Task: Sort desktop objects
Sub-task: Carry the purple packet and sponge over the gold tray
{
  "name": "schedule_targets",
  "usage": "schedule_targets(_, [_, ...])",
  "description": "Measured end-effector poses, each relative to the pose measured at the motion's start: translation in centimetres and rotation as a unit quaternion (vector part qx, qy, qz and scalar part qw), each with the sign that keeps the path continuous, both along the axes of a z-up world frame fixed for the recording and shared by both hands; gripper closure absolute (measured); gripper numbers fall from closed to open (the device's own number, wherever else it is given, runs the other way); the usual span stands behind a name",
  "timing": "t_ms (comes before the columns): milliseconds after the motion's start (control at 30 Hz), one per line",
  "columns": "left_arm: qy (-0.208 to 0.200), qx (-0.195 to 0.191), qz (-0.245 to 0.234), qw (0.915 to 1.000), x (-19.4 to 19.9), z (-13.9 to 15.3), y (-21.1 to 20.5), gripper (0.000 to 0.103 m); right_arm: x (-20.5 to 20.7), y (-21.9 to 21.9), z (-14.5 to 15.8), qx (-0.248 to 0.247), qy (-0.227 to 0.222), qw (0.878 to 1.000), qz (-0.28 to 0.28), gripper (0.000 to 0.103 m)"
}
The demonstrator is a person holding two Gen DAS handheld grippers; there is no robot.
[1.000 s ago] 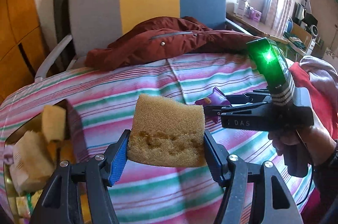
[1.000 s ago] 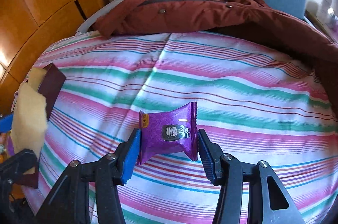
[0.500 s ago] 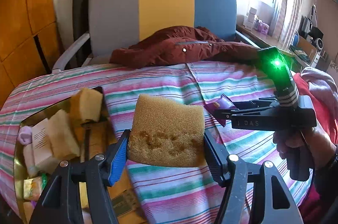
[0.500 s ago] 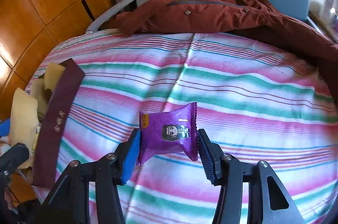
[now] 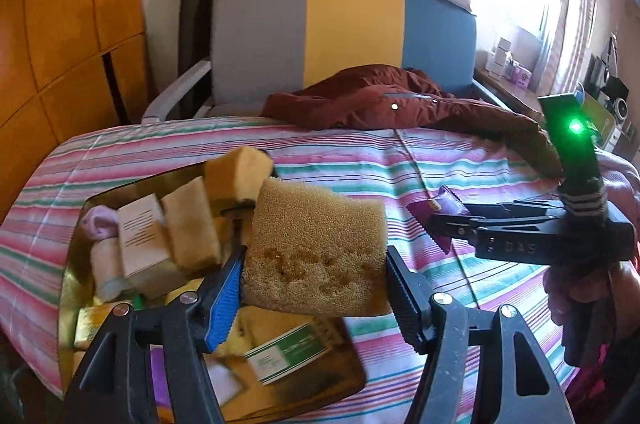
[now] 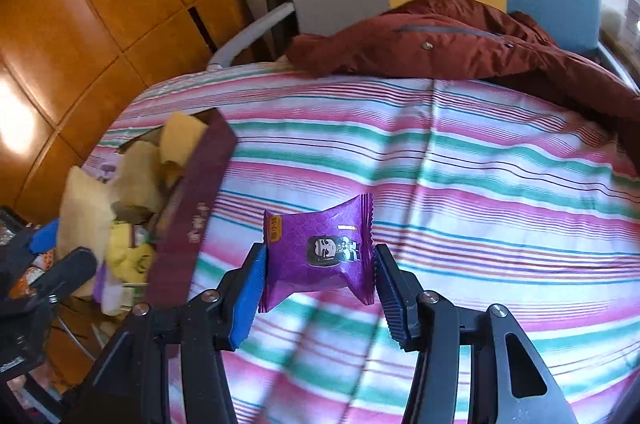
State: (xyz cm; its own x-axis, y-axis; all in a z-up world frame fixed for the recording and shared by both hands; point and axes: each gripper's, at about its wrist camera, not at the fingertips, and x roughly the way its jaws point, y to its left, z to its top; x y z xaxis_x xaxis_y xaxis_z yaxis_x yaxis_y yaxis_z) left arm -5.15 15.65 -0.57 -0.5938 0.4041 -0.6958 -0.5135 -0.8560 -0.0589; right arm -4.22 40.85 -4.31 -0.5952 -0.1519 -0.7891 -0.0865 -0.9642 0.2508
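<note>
Left gripper (image 5: 314, 286) is pinching a yellow sponge (image 5: 316, 248) over the gold box (image 5: 70, 288); right gripper (image 6: 318, 290) clamps a purple snack packet (image 6: 320, 250) above the striped bedspread (image 6: 460, 159). Maroon jacket (image 5: 400, 103) lies by the tricolor chair (image 5: 344, 35), wood panels (image 6: 100, 3) on the left.

Left gripper (image 5: 314, 298): clamped on sponge (image 5: 316, 248), above box (image 5: 76, 280) edge.
Box: gold interior; holds sponges, cartons.
Right gripper (image 5: 430, 220): grips purple packet (image 5: 450, 201) over striped bed (image 5: 440, 159).
</note>
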Motion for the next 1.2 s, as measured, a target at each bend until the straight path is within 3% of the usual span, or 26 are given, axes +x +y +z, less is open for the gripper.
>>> schedule_targets(467, [0.002,0.018,0.061,0.9979,-0.1,-0.2,-7.3,0.037,0.2,-7.9,1.9,-0.040,0.037,0.998,0.032,0.049])
schedule_targets(833, [-0.016,0.030,0.145,0.9889,-1.3,-1.6,-14.8,0.037,-0.9,-14.0,2.5,-0.035,0.043,0.995,0.085,0.049])
schedule_targets(1200, [-0.012,0.009,0.146,0.9892,-2.5,-2.8,-14.3,0.036,-2.0,-17.6,1.1,0.026,0.026,0.993,0.114,0.049])
